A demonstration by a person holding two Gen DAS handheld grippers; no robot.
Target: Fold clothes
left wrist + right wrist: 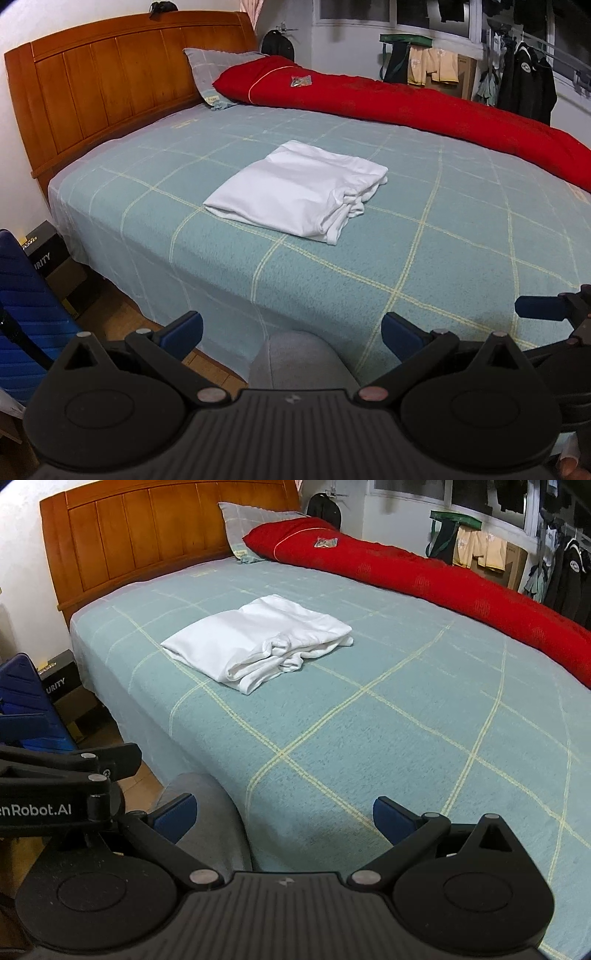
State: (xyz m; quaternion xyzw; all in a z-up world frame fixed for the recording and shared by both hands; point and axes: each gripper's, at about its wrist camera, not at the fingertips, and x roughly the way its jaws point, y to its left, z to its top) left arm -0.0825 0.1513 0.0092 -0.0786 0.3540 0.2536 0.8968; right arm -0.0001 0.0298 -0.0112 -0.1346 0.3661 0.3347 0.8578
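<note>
The white garment (295, 192) lay on the bed (406, 258), toward the headboard (110, 85) side of the blue-green checked blanket and well apart from both tools; it was already doubled into a compact, roughly rectangular bundle, smooth along its folded edge and bunched into loose layers at the end facing the right-wrist camera; by that look the folding step seemed finished or very nearly so, though the ragged end suggested one more tidy-up could be wanted. The left hand-held gripper (291, 328) hung back over the near edge of the bed with its blue-padded fingers (184, 328) spread wide and nothing between them; the right hand-held gripper (284, 812) was likewise held low at the bedside, jaws parted and empty; each showed at the margin of the other's view, so the two were close together. A grey-clad knee (299, 358) of the person showed just beneath the tools. A red quilt (406, 99) ran along the far side of the bed beside a pillow (214, 70), clear of the work. If another fold or a squaring of the loose end was intended, the next move would call for reaching forward across the blanket and pinching the bunched layers together without dragging the whole bundle; otherwise the piece looked ready to be left or carried off.
</note>
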